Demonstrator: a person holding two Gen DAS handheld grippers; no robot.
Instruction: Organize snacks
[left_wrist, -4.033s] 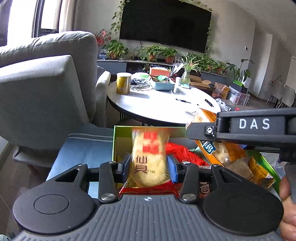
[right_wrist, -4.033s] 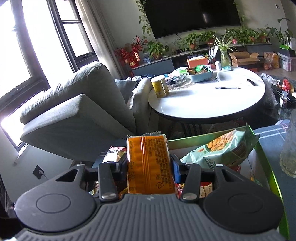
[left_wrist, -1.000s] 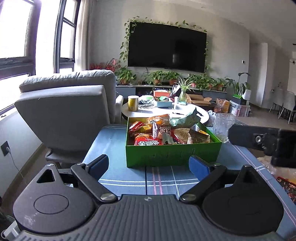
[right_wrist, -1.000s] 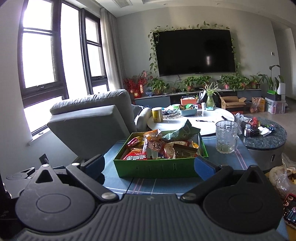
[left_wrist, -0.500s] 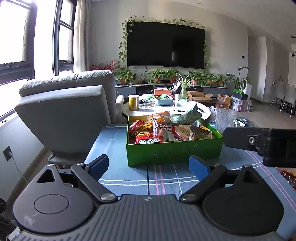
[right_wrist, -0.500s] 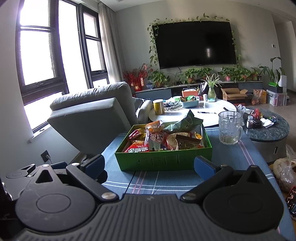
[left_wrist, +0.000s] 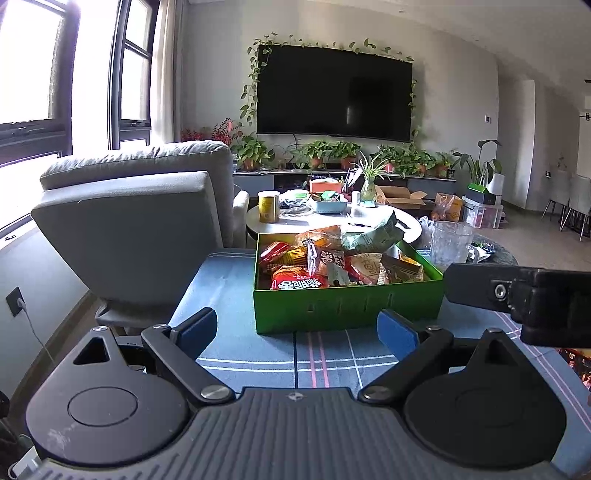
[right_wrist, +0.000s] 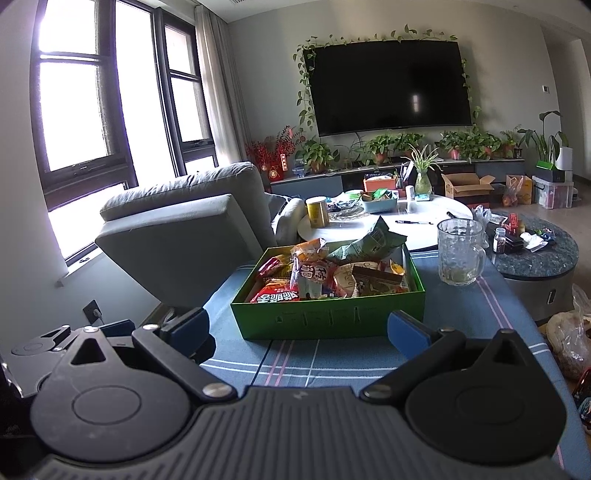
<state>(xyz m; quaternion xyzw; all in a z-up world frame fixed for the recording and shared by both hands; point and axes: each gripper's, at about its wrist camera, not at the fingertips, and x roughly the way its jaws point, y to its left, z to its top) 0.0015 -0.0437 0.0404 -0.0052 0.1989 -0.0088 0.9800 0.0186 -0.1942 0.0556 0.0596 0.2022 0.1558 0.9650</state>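
Observation:
A green box (left_wrist: 347, 306) full of snack packets (left_wrist: 299, 282) stands on the blue plaid tablecloth (left_wrist: 229, 280). It also shows in the right wrist view (right_wrist: 328, 317) with its packets (right_wrist: 314, 275) piled inside. My left gripper (left_wrist: 297, 332) is open and empty, held back from the box's near wall. My right gripper (right_wrist: 299, 330) is open and empty, also short of the box. The right gripper's body (left_wrist: 524, 291) crosses the right edge of the left wrist view.
A glass mug (right_wrist: 460, 253) stands right of the box. A grey armchair (left_wrist: 140, 221) is at the left. A white round table (right_wrist: 384, 221) with a yellow can (right_wrist: 317, 212) lies behind. A dark round table (right_wrist: 535, 254) and a plastic bag (right_wrist: 569, 343) are at the right.
Four seconds ago each gripper was shut on a snack packet over the box. Now both are open and empty and have pulled back from the box.

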